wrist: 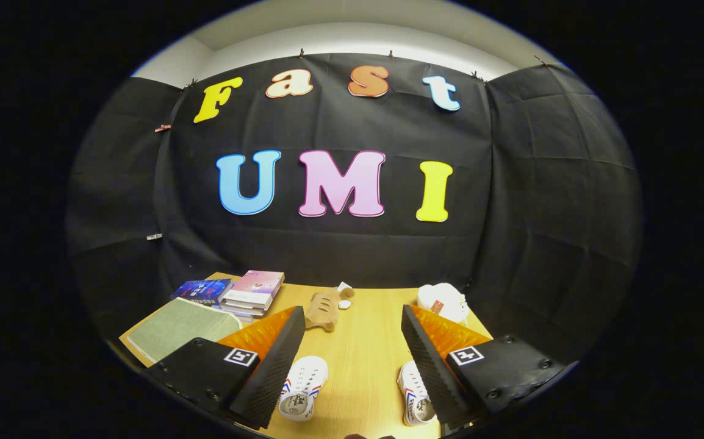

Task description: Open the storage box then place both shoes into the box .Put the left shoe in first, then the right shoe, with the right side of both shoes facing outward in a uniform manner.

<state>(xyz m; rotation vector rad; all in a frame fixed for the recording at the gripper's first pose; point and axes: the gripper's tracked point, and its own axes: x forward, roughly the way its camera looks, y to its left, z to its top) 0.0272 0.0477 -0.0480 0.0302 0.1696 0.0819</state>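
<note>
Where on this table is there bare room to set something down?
Between the two shoes, under the open gripper, the wood is bare up to the brown plush. The far side is crowded: books, green mat, white plush.

Smooth, light wood-grain desk (364, 353) bearing two white shoes (303, 387) of canvas-like cloth with matt uppers, a soft plush toy (326, 308), a fluffy white plush (443, 302), glossy-covered paper books (253, 291) and a coarse woven mat (172, 329), before a creased matt cloth wall (541, 183).
</note>
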